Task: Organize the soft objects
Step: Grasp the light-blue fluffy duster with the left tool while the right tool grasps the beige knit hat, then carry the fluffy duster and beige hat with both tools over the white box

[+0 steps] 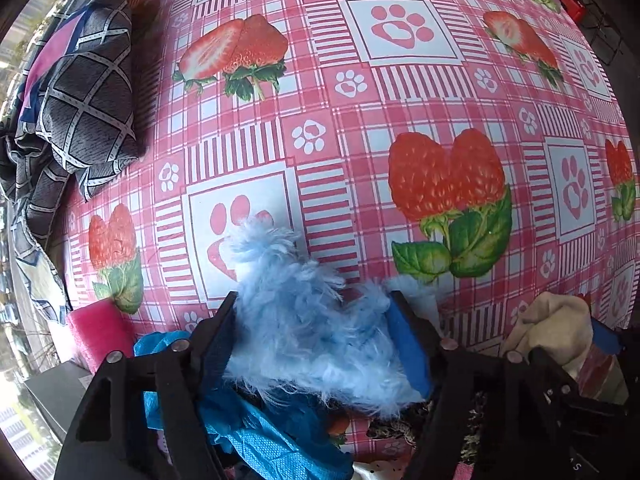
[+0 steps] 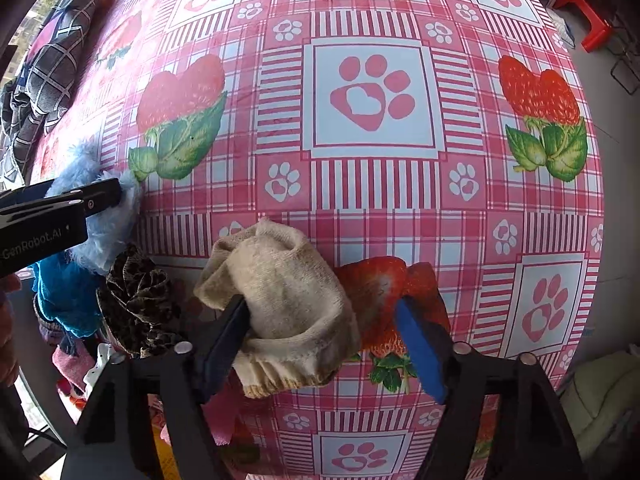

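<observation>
My left gripper (image 1: pixel 316 320) is shut on a fluffy light-blue soft item (image 1: pixel 304 320), which fills the gap between its pads above the table's near edge. The same fluffy item (image 2: pixel 108 216) and the left gripper (image 2: pixel 104 196) show at the left of the right wrist view. My right gripper (image 2: pixel 324 332) is open, its jaws wide apart, with a beige sock (image 2: pixel 288 304) draped against its left pad (image 2: pixel 224 340); the right pad (image 2: pixel 420 352) is apart from it. The beige sock also shows in the left wrist view (image 1: pixel 556 328).
The table wears a pink checked cloth (image 2: pixel 372 184) with strawberries and paw prints. A grey checked pillow (image 1: pixel 88 96) lies at the far left. A blue cloth (image 1: pixel 256 440), a leopard-print scrunchie (image 2: pixel 136 304), a pink foam block (image 1: pixel 96 336) and more soft things crowd the near left edge.
</observation>
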Tool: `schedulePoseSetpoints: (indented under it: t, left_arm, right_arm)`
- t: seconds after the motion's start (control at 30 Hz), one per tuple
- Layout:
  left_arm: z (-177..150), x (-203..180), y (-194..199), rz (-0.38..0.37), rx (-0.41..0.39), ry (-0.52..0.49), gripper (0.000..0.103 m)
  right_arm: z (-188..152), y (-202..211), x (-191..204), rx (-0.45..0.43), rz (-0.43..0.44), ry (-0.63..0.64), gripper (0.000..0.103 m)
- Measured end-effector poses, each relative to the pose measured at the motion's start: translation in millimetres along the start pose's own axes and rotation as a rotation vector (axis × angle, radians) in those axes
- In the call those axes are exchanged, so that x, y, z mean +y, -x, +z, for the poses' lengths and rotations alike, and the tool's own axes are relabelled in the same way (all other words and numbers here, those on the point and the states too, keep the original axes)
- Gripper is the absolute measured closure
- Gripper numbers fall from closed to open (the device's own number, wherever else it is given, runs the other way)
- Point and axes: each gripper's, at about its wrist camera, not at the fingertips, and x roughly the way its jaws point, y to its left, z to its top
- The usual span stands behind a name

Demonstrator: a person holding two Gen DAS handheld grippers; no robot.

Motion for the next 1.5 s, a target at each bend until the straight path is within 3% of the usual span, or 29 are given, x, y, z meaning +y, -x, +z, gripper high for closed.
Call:
schedulePoseSetpoints:
  t: [0.03,0.07,0.1,0.17,0.5,0.9,1.5]
  left_arm:
    - [-2,1,1,-0.014,-0.004,0.001,0.049]
    - [-2,2,2,-0.029,-0.003,0.005,0.069]
    - [-2,3,2,-0.048,0.002,0.010,0.077]
    - [-2,6,8,-0.087,-0.008,0.029,0.083]
    - [-14,14,50,-0.125,-0.110,0.040,0.084]
    - [-48,8,118,-0.158,-0.208,0.033,0.084]
    - [-134,-89,182,-0.205,-0.274,-0.166,0.084]
  right_arm:
    - [-1,3,-1,-0.006,0.008,0.006,0.058]
    - [-1,5,-1,-0.006,0.029,0.007,0.064]
    - [-1,7,-2,-0.006,0.038,0.007,0.065]
    - [-2,13,-4,-0.021,0.052,-0.001,0.074]
    - [-17,46,-33,-0.070,0.129,-0.097,0.074]
    - [-48,105,-53,-0.118,0.143,-0.135,0.074]
    - [-129,146,-76,-0.162,0.102,-0.195,0.074]
